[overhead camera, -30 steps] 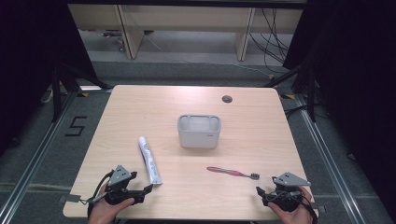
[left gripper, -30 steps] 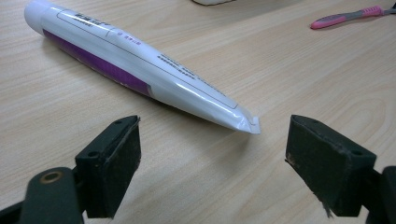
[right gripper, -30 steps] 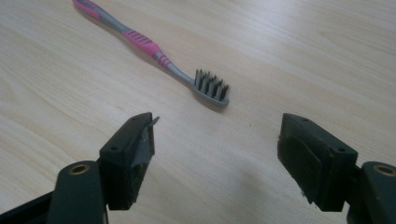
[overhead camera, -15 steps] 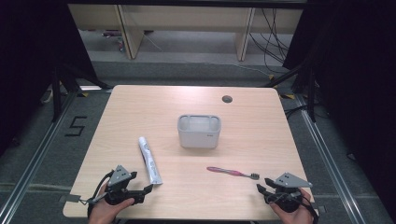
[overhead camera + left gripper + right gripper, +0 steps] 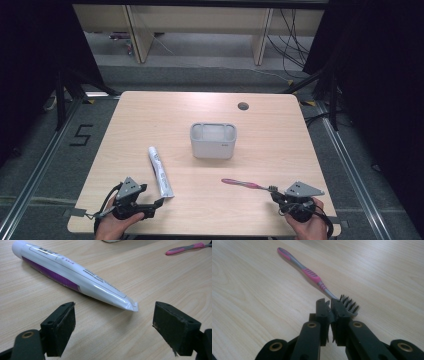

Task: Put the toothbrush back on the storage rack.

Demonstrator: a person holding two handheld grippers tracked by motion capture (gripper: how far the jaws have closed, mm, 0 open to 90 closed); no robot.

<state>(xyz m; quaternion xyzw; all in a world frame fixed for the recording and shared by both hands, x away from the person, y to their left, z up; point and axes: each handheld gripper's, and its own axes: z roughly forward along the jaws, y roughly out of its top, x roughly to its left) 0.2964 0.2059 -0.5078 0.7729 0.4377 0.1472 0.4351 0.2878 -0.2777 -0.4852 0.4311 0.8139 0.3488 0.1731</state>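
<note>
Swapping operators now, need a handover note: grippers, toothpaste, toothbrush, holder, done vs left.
Left gripper: open, jaws either side of the toothpaste tube's crimped end, not touching.
Right gripper: jaws have just been closing, now shut with nothing between them, beside the pink toothbrush's bristle head.
Grey holder: mid-table, looks empty.
Done: nothing lifted.
Left: probably grasp both and move them.

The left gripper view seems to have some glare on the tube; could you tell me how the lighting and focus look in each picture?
Left gripper view: a bright streak of glare runs along the toothpaste tube, which is sharp, while the near pads look softer. Right gripper view: the toothbrush is crisp; sheen washes out the table at upper right. High view: the tabletop is evenly lit, its surroundings dark.
</note>
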